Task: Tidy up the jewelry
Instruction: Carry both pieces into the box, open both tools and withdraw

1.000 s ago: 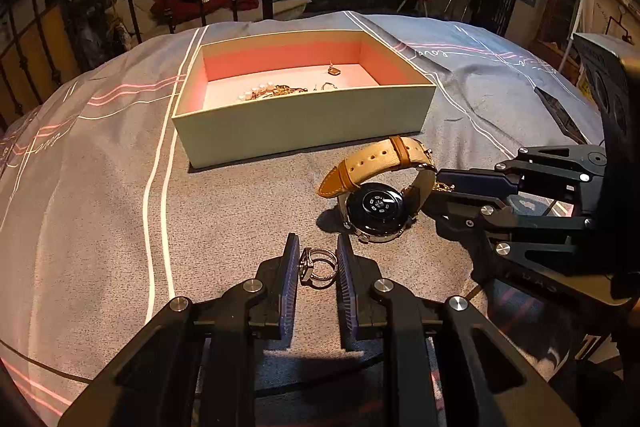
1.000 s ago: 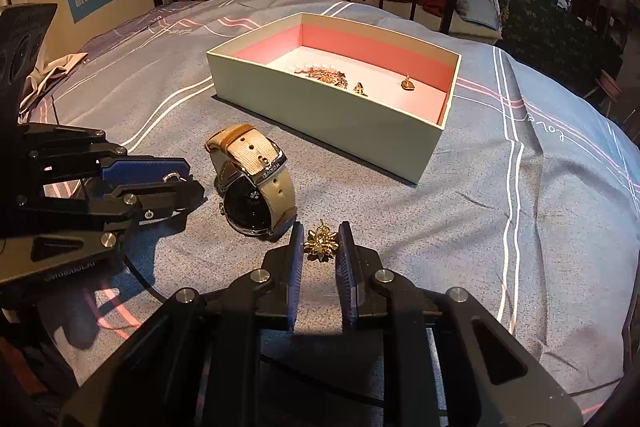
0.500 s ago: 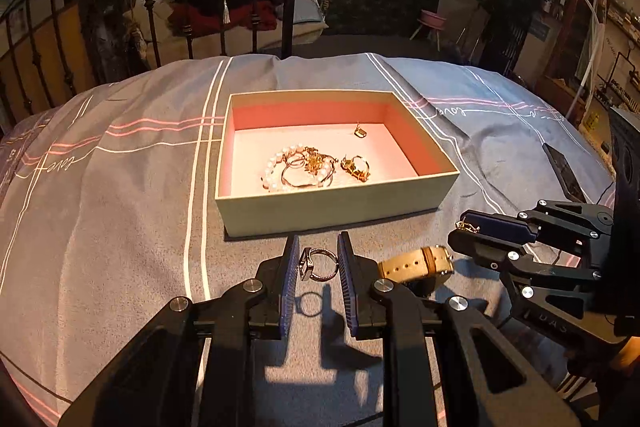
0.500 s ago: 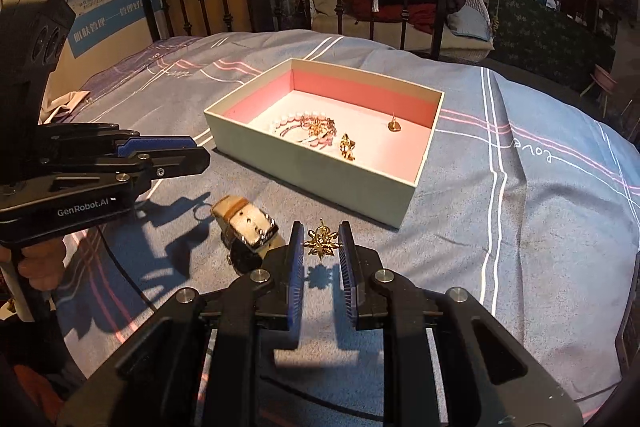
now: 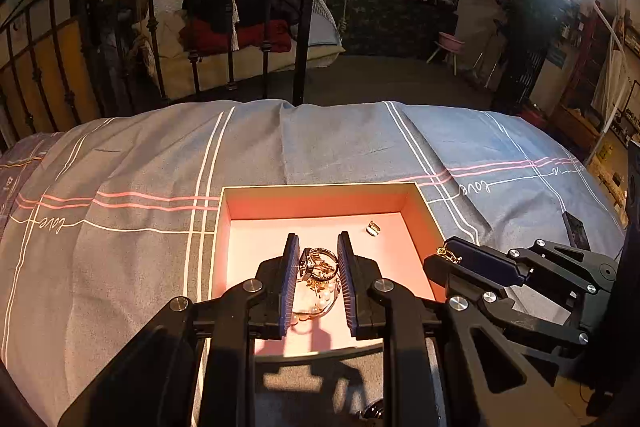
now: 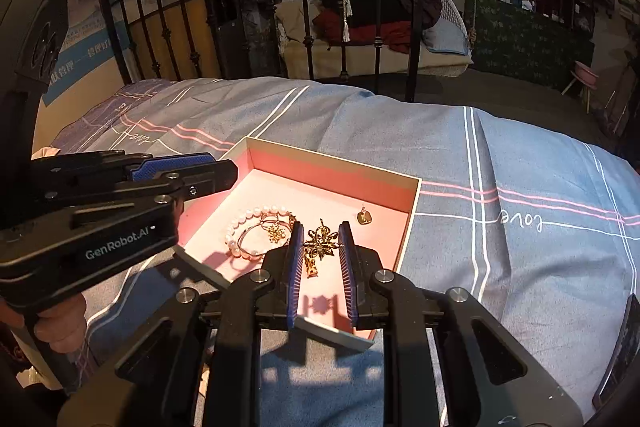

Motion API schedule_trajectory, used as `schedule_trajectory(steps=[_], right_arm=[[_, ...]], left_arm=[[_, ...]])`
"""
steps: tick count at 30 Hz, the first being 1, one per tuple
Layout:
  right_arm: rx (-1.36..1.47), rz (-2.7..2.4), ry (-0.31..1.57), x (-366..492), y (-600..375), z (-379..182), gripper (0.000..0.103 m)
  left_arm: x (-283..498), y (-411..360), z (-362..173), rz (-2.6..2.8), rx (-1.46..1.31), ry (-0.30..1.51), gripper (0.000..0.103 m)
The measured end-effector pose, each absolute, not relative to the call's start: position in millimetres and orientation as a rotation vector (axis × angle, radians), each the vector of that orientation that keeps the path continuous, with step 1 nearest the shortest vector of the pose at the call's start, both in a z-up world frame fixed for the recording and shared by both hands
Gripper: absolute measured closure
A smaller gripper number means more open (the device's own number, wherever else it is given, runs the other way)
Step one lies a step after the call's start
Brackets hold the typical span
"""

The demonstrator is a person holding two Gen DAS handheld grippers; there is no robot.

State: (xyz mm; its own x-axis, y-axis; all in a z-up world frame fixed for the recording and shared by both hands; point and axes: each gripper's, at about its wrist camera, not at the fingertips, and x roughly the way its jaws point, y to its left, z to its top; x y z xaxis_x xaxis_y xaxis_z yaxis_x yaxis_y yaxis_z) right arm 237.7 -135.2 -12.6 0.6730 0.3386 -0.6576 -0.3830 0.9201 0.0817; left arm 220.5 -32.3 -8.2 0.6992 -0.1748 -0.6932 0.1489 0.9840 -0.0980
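Both grippers hang over the open pink-lined box, which sits on the grey-blue striped bedspread.

Left gripper: clamped on a small ring, held between the blue pads above the box interior.

Right gripper: clamped on a gold flower-shaped brooch, also above the box floor, near its front wall. In the left wrist view the brooch shows only as a gold glint at the right fingertips.

Already in the box: a pearl bracelet, a thin gold bangle and a small gold charm tangled beside it, and a separate small gold pendant lying apart towards the far right corner.

Judgement on progress: well advanced. Several pieces are stowed and two more are in position for release; neither is let go yet. A dark round object at the bottom edge of the left view may be another piece outside the box; too cut off to tell.
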Motion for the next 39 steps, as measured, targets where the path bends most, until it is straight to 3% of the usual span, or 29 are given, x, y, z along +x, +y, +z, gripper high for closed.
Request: schedule_trajectory(steps=[15,36,38,39], right_arm=[[-0.096,0.426,0.839,259.7,-119.4,-46.2,0.084],[-0.160,0.459,0.885,261.2,-106.0,-57.0,0.083],[-0.156,0.454,0.871,257.6,-106.7,-54.0,0.066],[-0.160,0.439,0.847,253.1,-107.9,-50.4,0.044]], left_arm=[[260.4,-29.0,-44.8,-0.144,-0.052,0.923,0.084],[267.3,-26.9,-52.3,-0.132,-0.042,0.954,0.084],[264.7,-24.6,-48.9,-0.131,-0.049,0.949,0.077],[263.2,-23.0,-46.3,-0.129,-0.056,0.945,0.066]])
